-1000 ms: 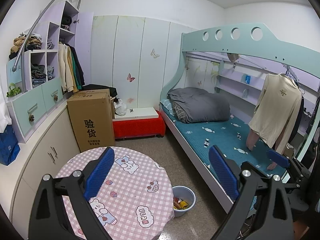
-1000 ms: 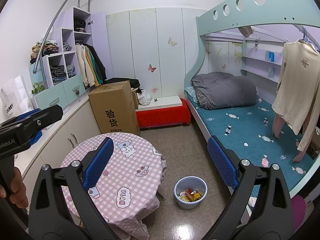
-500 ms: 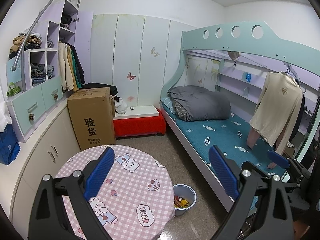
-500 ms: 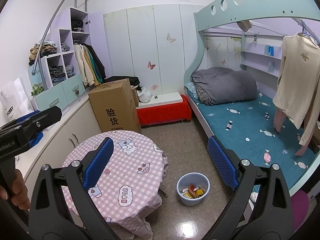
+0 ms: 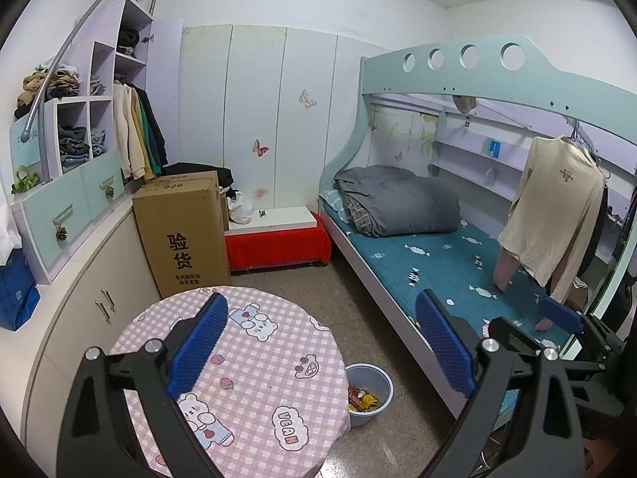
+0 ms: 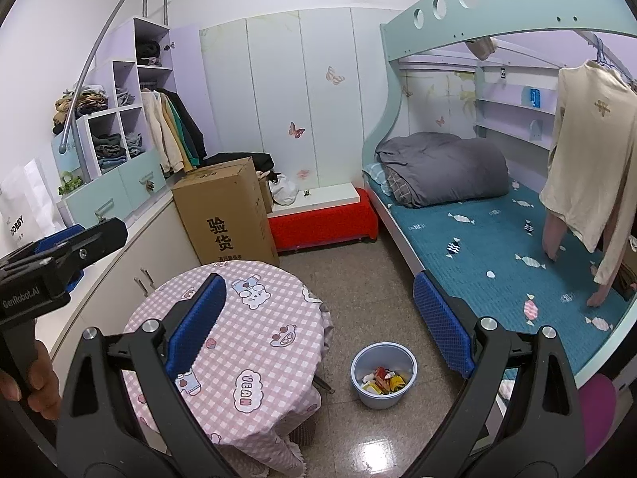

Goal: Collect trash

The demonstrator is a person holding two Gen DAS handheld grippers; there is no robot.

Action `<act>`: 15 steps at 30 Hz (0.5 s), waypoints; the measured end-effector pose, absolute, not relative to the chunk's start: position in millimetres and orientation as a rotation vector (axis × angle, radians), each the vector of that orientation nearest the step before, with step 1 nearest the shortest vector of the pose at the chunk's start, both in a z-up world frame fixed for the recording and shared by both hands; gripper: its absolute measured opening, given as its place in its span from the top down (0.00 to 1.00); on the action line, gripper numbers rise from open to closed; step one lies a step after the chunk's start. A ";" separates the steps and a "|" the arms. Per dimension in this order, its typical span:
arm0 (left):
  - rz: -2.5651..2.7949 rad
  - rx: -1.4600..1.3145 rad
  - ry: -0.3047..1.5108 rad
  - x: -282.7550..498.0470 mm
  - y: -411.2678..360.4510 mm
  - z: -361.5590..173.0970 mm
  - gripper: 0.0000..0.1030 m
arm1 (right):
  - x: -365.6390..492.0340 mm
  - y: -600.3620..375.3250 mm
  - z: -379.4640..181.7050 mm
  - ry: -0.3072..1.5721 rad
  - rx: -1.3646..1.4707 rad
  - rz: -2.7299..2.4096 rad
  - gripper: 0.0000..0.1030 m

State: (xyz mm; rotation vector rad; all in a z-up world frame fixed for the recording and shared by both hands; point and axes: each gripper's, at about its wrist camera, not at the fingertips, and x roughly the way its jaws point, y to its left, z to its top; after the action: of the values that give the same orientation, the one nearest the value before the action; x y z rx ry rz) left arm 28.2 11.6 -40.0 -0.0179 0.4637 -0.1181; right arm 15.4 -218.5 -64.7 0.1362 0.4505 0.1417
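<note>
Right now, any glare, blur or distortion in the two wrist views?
Left wrist: sharp, even light, strong fisheye bending of the bunk bed, dark corner vignette. Right wrist: same distortion, sharp, with a bright glare patch on the floor below the trash bin.

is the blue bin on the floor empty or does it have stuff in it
Not empty. The blue bin stands upright on the floor beside the round table, with colourful wrappers covering its bottom, well below the rim.

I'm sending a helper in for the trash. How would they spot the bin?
Find the round table with the pink checked cloth. On the floor between it and the bunk bed stands a small pale blue bin, the only container holding colourful wrappers.
</note>
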 end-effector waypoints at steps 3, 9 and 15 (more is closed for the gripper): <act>-0.120 -0.017 0.465 28.7 11.6 -40.3 0.09 | 15.4 -218.8 -65.1 0.451 0.137 0.143 0.10; -0.117 -0.013 0.467 31.7 12.9 -40.6 0.09 | 18.2 -218.6 -66.9 0.454 0.134 0.145 0.10; -0.114 -0.009 0.471 33.5 14.0 -41.5 0.09 | 20.4 -215.7 -67.2 0.456 0.134 0.146 0.10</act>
State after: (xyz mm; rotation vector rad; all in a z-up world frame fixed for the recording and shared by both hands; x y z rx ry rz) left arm 33.5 14.0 -41.5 -0.0087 0.4711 -0.1142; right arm 20.4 -215.7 -67.2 0.1337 0.4559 0.1465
